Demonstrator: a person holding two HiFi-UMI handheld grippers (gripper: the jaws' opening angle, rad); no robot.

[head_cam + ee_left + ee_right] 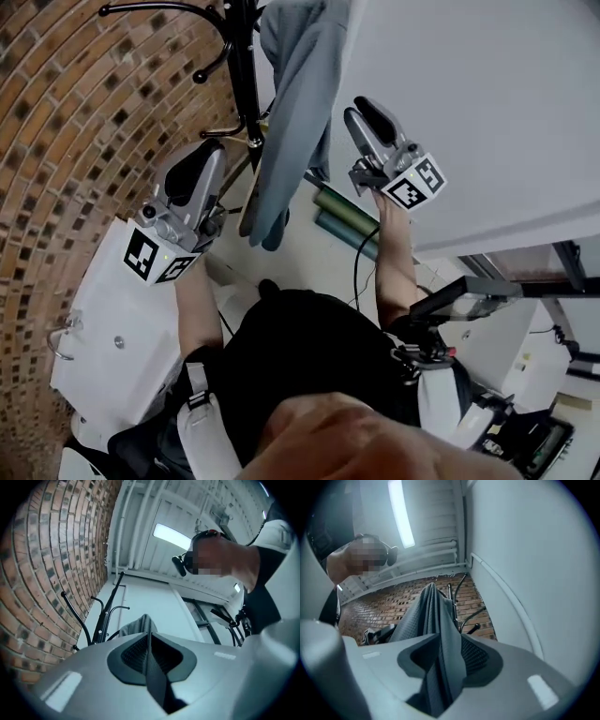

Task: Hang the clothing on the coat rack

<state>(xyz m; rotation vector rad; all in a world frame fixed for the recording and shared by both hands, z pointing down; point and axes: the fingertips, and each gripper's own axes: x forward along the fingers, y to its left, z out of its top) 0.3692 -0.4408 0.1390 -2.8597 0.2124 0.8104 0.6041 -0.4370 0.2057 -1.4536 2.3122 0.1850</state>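
A grey garment (291,122) hangs from the black coat rack (246,75) and drapes down beside its pole. In the right gripper view its folds (433,620) run from the rack's hooks (457,597) down between the jaws. My right gripper (367,111) is open, with a dark gap showing beside the cloth and the pads not pressing it. My left gripper (204,155) is shut, to the left of the pole and apart from the garment. From the left gripper view the garment's top (140,624) and the rack (101,620) show beyond the closed jaws.
A curved brick wall (56,141) stands behind the rack. A white wall panel (469,112) is on the right. Two green rolls (345,217) lie on the floor below the garment. A white fixture (112,337) is at the lower left, and a dark metal frame (487,291) at the right.
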